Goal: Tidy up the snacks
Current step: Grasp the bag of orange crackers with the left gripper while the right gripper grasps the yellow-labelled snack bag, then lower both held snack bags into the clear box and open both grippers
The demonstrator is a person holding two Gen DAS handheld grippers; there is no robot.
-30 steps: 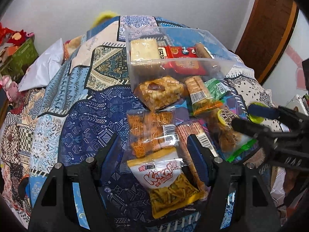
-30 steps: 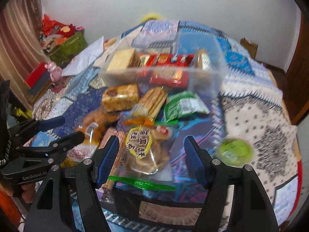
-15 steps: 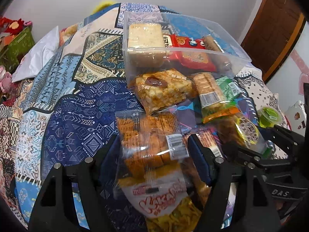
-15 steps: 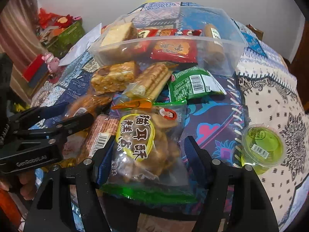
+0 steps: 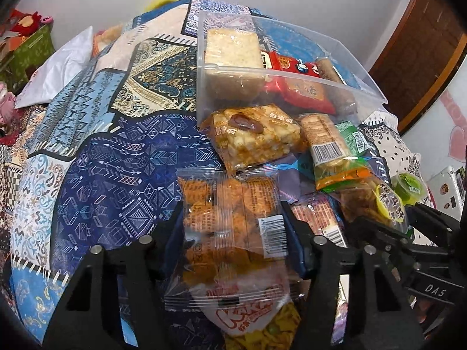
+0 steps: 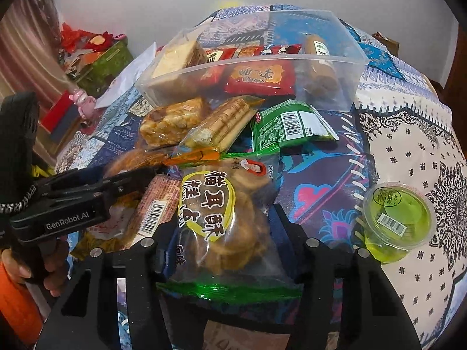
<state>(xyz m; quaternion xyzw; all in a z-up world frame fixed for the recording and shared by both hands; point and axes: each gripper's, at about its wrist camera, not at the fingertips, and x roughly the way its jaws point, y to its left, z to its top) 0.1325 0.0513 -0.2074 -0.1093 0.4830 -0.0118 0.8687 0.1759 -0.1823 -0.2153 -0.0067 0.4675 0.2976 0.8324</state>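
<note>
A clear plastic bin (image 5: 292,75) holds a pale rice cake, red packets and a brown roll; it also shows in the right wrist view (image 6: 262,67). Loose snack packs lie in front of it. My left gripper (image 5: 233,227) is open, its jaws on either side of a clear pack of orange crackers (image 5: 230,224). My right gripper (image 6: 221,224) is open, its jaws on either side of a clear bag of brown crisps with a yellow label (image 6: 216,210). The left gripper also shows in the right wrist view (image 6: 125,180).
A caramel puffed-rice bar (image 5: 256,137), a biscuit tube (image 6: 221,125), a green packet (image 6: 289,125), a striped packet (image 6: 154,210) and a white-and-yellow bag (image 5: 254,318) lie on the patterned cloth (image 5: 116,175). A green jelly cup (image 6: 397,221) stands right.
Both grippers have moved forward and down, so that the cracker pack now sits between the left jaws and the crisp bag between the right jaws.
</note>
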